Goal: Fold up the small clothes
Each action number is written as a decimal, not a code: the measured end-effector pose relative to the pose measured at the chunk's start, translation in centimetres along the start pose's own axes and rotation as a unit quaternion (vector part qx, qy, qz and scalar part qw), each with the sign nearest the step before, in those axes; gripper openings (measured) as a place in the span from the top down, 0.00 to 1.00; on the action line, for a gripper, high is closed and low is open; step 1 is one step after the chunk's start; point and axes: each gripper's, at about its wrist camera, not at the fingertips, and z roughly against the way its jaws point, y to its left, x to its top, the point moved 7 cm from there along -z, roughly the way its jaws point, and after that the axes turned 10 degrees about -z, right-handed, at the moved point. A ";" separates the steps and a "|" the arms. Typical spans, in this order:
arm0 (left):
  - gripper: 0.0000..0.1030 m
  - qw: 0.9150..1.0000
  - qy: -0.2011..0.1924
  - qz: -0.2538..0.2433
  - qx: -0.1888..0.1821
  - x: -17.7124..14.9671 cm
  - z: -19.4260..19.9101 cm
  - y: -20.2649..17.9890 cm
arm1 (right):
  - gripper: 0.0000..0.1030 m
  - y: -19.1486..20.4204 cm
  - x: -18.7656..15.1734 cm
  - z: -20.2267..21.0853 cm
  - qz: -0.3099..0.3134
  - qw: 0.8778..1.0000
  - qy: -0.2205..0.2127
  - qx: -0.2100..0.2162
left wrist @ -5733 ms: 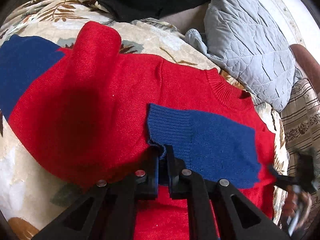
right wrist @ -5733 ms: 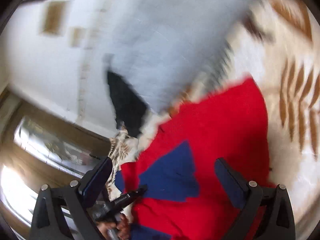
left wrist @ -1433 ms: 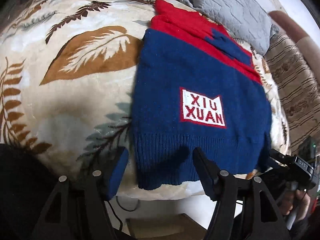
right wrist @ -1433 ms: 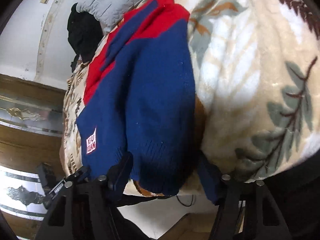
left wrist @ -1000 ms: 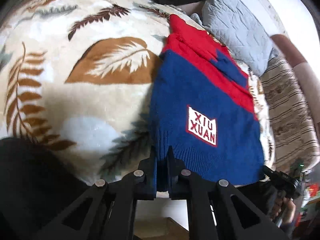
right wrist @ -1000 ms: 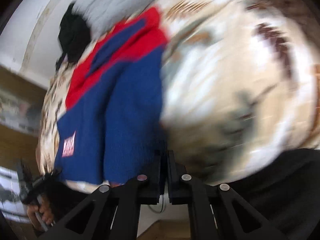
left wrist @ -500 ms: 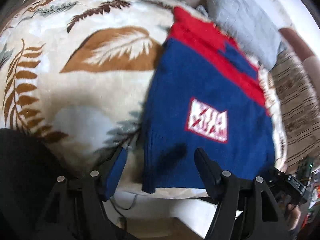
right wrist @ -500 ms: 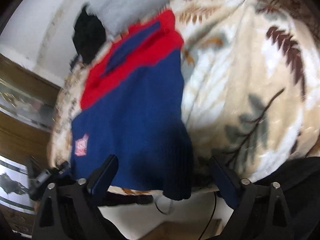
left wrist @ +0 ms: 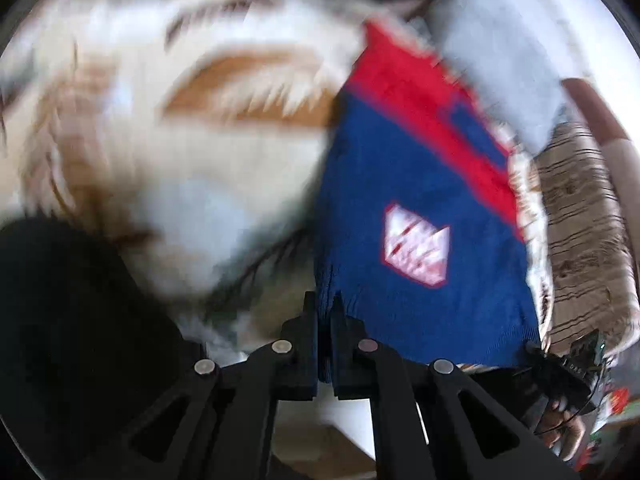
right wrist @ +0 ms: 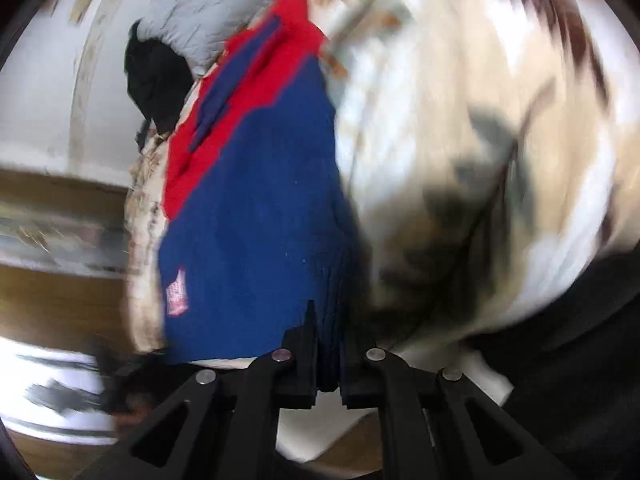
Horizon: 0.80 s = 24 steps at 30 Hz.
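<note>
both claws are clamping the soft, floppy blue and red sweater (left wrist: 404,184) at its ribbed hem: left gripper (left wrist: 325,312) at 6 o'clock, right gripper (right wrist: 326,320) likewise.

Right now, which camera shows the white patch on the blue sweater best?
The left wrist view: the patch faces the camera, large, though its lettering is blurred. The right wrist view shows the patch only small and edge-on, near the sweater's left side.
</note>
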 end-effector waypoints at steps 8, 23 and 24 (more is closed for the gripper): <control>0.96 1.000 0.021 -0.002 0.009 -0.4 -1.1 0.6 | 0.92 -1.0 0.8 -0.9 -0.022 0.999 0.026 0.008; 0.96 0.994 -0.075 -0.069 -0.038 14.6 3.5 -3.6 | 0.92 8.7 8.2 2.6 0.051 0.992 -0.008 0.111; 0.96 0.993 -0.086 -0.071 -0.042 16.8 3.2 -4.8 | 0.92 10.6 10.3 3.0 0.064 0.990 -0.021 0.127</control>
